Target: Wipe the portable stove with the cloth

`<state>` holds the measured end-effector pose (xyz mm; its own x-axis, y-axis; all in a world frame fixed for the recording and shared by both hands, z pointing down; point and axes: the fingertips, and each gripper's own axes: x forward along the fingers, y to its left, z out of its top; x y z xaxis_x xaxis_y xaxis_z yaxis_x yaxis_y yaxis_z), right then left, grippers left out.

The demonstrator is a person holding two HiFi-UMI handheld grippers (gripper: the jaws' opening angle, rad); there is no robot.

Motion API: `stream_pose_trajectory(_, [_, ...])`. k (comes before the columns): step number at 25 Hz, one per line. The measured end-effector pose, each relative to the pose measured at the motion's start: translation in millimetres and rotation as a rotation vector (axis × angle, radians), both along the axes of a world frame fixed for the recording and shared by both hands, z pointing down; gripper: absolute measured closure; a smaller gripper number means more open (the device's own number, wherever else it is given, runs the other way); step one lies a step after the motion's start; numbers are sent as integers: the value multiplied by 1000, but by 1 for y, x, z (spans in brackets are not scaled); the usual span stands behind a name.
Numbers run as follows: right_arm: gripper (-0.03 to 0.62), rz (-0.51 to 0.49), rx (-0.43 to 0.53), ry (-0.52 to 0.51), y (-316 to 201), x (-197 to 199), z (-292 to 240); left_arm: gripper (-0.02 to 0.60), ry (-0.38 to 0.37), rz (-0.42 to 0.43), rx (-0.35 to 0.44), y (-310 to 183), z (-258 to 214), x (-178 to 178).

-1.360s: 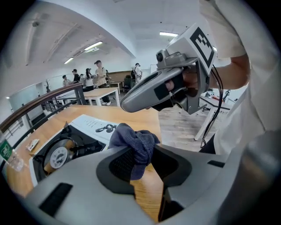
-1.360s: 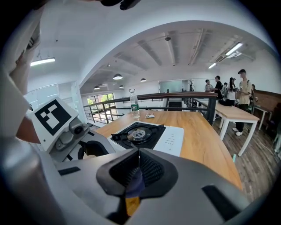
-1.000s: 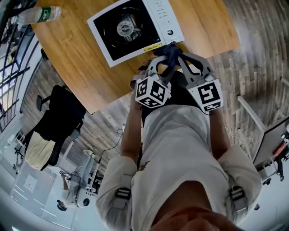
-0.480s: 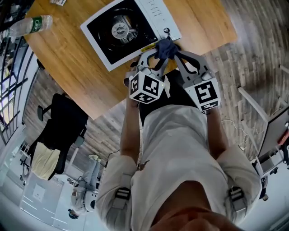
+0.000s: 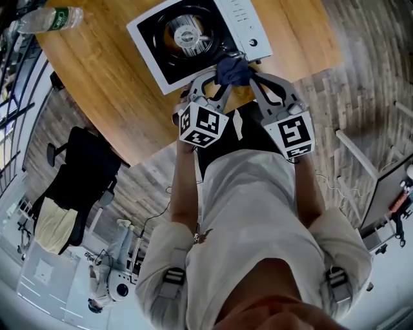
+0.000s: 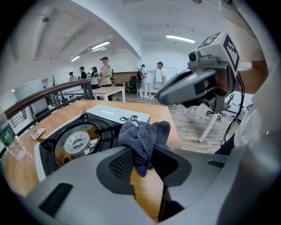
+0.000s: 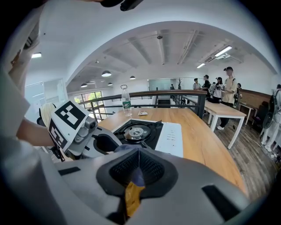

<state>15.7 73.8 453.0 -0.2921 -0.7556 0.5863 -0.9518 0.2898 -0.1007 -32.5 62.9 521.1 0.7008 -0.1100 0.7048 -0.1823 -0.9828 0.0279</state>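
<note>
Head view: cloth (image 5: pixel 232 69) is pinched by the closed right tool (image 5: pixel 249 72), flanked by the wide left tool (image 5: pixel 218 78); it could be snagged loose on the burner (image 5: pixel 189 37) of the portable stove (image 5: pixel 242 16).

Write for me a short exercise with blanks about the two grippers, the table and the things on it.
1. The right gripper is shut on a dark blue ____.
2. That thing also hangs between the open jaws of the left gripper, close to the white ____.
3. A plastic bottle stands ____ on the wooden table.
Missing words: cloth, stove, upright.
</note>
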Motion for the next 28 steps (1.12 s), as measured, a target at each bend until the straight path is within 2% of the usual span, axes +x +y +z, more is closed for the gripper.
stream_pose_trajectory(19, [572,-193,1,17,-16,-89,-7,453,-29,-252,5,-23,3,-120])
stream_pose_trajectory(28, [572,-256,11,32,-26,-118,-12,453,-46,-320,11,-29,4,-160])
